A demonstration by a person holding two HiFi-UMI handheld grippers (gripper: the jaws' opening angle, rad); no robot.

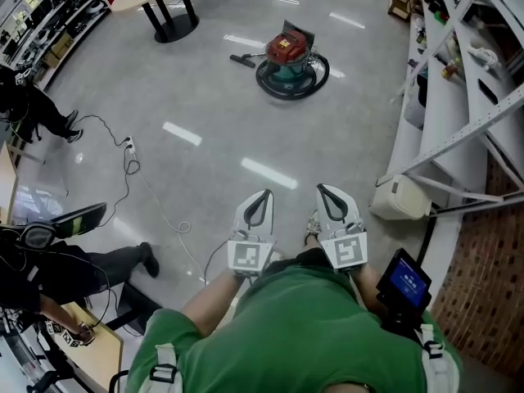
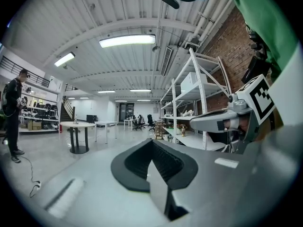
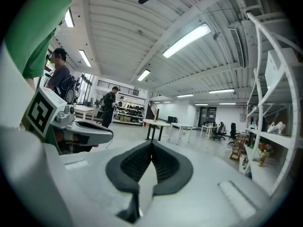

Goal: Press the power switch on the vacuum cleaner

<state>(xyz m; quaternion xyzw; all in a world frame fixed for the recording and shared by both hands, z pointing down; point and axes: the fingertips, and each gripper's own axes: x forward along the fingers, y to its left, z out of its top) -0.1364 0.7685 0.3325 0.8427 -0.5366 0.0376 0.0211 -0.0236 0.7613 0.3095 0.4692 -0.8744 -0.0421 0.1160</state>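
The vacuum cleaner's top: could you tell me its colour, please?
The vacuum cleaner's top is red; head view.

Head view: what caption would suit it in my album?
Person in green holds left hand-held gripper and right hand-held gripper, both shut, facing a red vacuum cleaner across the floor.

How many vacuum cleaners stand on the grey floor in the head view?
1. The round red-and-teal vacuum cleaner stands on the glossy grey floor, upper middle of the head view, its black hose coiled around its base. Others could be hidden behind the white metal shelves at right.
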